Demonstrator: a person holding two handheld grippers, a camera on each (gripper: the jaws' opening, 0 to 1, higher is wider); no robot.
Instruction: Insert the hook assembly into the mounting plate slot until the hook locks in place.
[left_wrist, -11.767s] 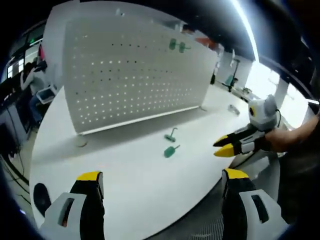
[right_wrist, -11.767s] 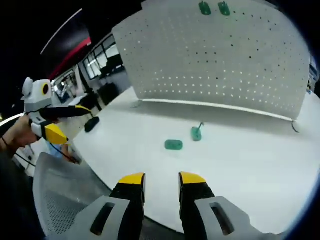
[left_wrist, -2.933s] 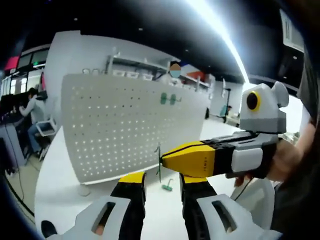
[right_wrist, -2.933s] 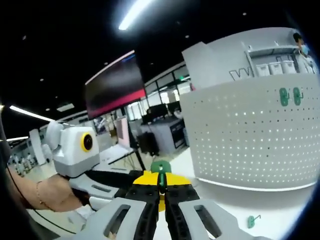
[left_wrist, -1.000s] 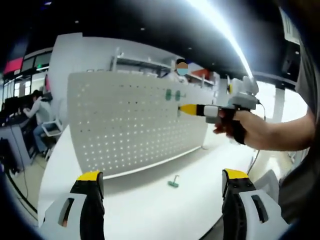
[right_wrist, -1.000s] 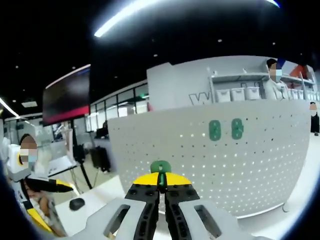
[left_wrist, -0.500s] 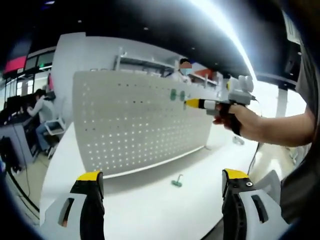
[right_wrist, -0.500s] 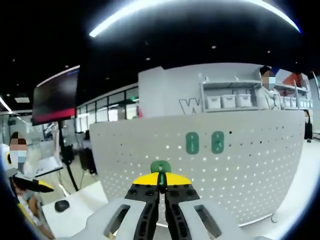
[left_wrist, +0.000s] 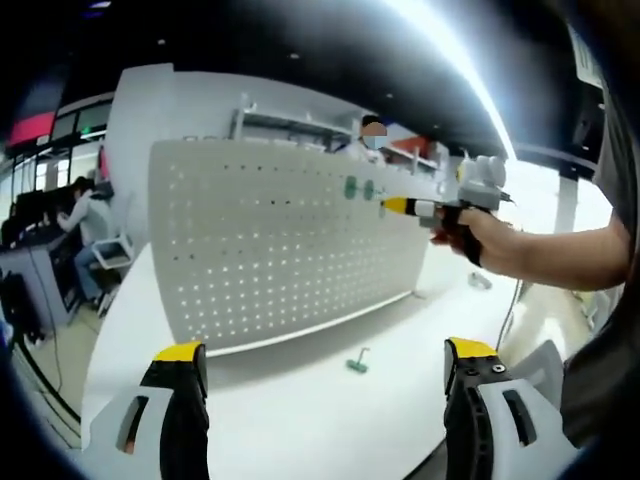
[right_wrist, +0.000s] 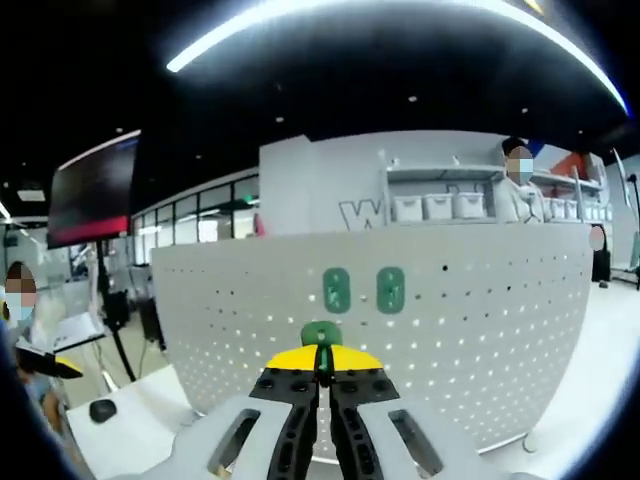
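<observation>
A green hook piece sits upright, pinched between yellow jaw tips. A second green hook lies on the white table, near the pegboard's lower edge.

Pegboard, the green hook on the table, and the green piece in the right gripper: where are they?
Pegboard (left_wrist: 270, 250), left gripper view, its perforated face.
Hook (left_wrist: 357, 364), left gripper view, its base.
Green piece (right_wrist: 321, 334), right gripper view, its top above the shut jaws.

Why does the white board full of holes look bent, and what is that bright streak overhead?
In both views the fisheye lens bows the flat pegboard. In the left gripper view the ceiling light glares into a washed-out streak; in the right gripper view it curves overhead. The right tool looks soft, being so near the lens.
</observation>
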